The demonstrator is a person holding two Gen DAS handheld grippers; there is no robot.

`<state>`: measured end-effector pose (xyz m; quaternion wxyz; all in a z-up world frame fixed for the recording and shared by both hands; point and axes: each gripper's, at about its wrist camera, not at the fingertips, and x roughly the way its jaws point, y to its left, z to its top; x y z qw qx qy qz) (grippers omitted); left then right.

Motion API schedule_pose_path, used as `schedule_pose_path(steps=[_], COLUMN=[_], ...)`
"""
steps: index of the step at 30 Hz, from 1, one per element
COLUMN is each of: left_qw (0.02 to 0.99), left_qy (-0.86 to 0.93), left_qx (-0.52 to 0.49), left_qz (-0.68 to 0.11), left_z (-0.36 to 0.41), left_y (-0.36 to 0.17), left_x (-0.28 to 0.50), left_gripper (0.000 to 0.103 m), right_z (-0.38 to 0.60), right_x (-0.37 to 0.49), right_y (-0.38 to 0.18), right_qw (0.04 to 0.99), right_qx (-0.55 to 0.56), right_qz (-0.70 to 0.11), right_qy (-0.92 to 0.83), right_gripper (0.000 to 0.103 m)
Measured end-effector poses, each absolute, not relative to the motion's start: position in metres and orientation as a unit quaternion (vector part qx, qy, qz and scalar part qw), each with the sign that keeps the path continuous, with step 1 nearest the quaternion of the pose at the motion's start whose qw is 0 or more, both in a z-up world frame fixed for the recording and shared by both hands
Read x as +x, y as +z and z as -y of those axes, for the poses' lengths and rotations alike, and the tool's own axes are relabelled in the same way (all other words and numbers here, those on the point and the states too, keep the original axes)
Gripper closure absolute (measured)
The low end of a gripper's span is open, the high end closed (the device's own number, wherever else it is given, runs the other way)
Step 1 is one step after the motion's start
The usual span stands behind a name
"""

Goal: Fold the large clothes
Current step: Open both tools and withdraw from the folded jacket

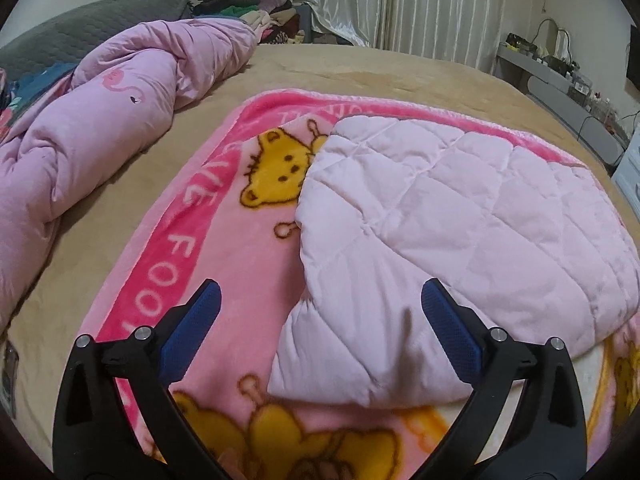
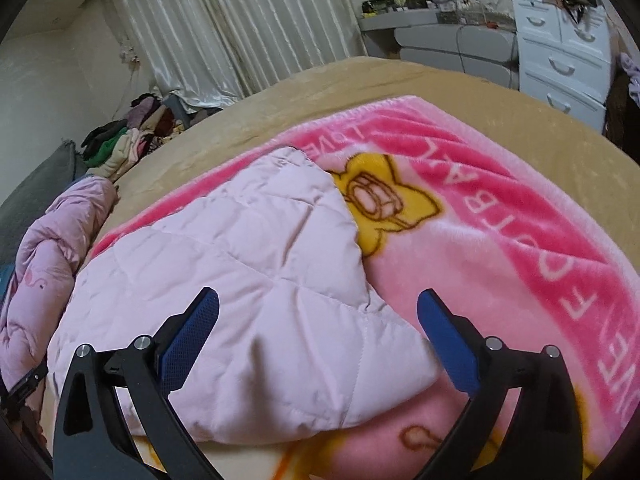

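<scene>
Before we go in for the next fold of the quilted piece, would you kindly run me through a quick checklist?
1. Left hand-held gripper open, nothing held: ok.
2. Right hand-held gripper open, nothing held: ok.
3. Quilted piece lies on the blanket, near edge within view: ok.
4. Fold tidy: not ok, edges skewed.
5. Duvet apart from the blanket: ok.
6. Layers under the fold: cannot tell.

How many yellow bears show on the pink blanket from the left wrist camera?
2 clearly: one bear beside the quilt's far left corner, one below its near edge. Another may show at the right edge; the quilt may hide more.
</scene>
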<state>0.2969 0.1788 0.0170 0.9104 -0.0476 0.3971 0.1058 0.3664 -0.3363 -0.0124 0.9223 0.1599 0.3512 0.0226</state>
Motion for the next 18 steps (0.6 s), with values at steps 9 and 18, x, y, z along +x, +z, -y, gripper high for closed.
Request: schedule_pose_path(steps=[9, 18], left_qw=[0.917, 0.92], left_qy=[0.117, 0.122], left_qx=[-0.058, -0.054], left_qz=[-0.378, -0.369], left_z=[-0.174, -0.161], left_y=[0.032, 0.036], left_x=[0.262, 0.235], left_gripper=[0.009, 0.009], right_z=[0.333, 0.33], right_x=[0.334, 0.303], right_y=[0.011, 0.017], right_qw=[0.937, 0.94], right_qx=[0.148, 0.154], right_qz=[-0.313, -0.3], right_qy=[0.033, 0.047], right_gripper=[0.004, 0.004])
